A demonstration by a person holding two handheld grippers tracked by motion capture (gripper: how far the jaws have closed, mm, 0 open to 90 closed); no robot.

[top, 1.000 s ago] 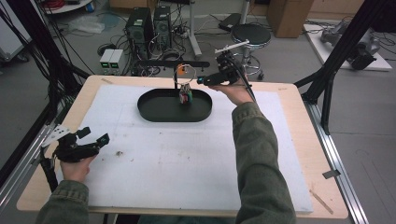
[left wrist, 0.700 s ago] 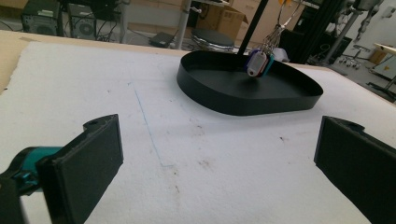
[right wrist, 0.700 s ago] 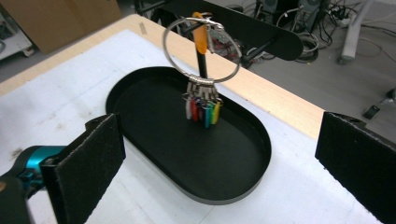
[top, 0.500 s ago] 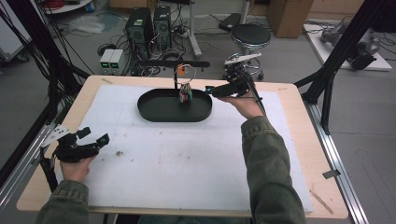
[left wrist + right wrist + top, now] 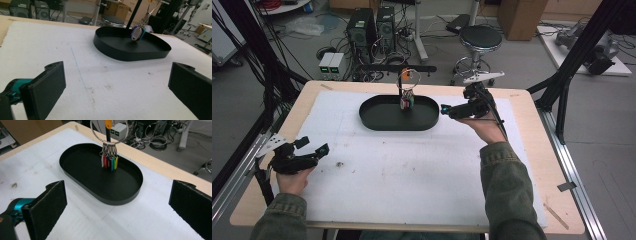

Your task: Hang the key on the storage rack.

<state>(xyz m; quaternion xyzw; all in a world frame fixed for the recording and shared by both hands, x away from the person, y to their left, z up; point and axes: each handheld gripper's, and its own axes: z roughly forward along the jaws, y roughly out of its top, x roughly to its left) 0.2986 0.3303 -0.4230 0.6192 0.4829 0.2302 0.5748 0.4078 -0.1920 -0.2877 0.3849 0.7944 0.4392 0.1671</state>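
A black oval tray (image 5: 377,121) (image 5: 115,53) (image 5: 130,192) sits at the far middle of the white mat. From its back a thin black post (image 5: 400,92) rises, and a wire ring (image 5: 123,135) hung on it carries a bunch of coloured tags (image 5: 406,102) (image 5: 137,33) (image 5: 109,161) dangling over the tray. My right gripper (image 5: 448,111) (image 5: 117,202) hovers just right of the tray, jaws wide apart and holding nothing. My left gripper (image 5: 312,146) (image 5: 117,85) rests open near the mat's front left, pointing toward the tray.
The white mat (image 5: 422,170) covers most of the wooden table (image 5: 537,150). Small dark specks (image 5: 339,163) lie on the mat near the left gripper. Beyond the far edge stand a stool (image 5: 480,37) and computer cases (image 5: 372,25).
The right gripper has drawn back from the hanging tags to the right, off the tray, with its jaws apart. The tags stay hanging on the ring. The left gripper has not moved.
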